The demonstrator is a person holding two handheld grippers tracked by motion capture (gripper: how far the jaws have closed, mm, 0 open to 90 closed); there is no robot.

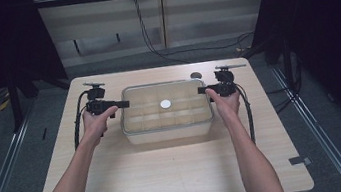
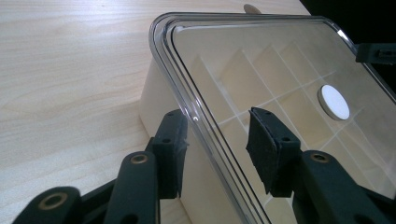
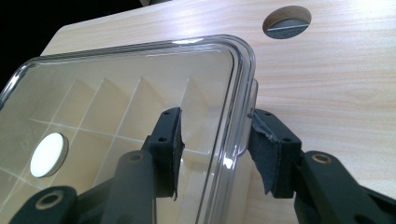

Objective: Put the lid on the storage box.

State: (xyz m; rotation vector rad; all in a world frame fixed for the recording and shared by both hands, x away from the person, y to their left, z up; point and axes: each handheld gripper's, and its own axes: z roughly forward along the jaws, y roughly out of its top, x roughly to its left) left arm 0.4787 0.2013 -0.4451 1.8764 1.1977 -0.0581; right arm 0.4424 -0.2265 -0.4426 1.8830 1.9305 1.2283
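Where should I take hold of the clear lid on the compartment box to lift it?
Grip the clear lid by its raised rim at the two short ends, coming in level from each side. The left hand-held gripper and right hand-held gripper already straddle that rim, pads apart from it. The lip overhangs the box, so it likely offers the only purchase.

Soft overhead light (dark surroundings)

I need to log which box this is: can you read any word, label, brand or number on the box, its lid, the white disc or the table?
None to read.
The clear lid is unprinted.
The white disc is blank.
The table carries no marks.
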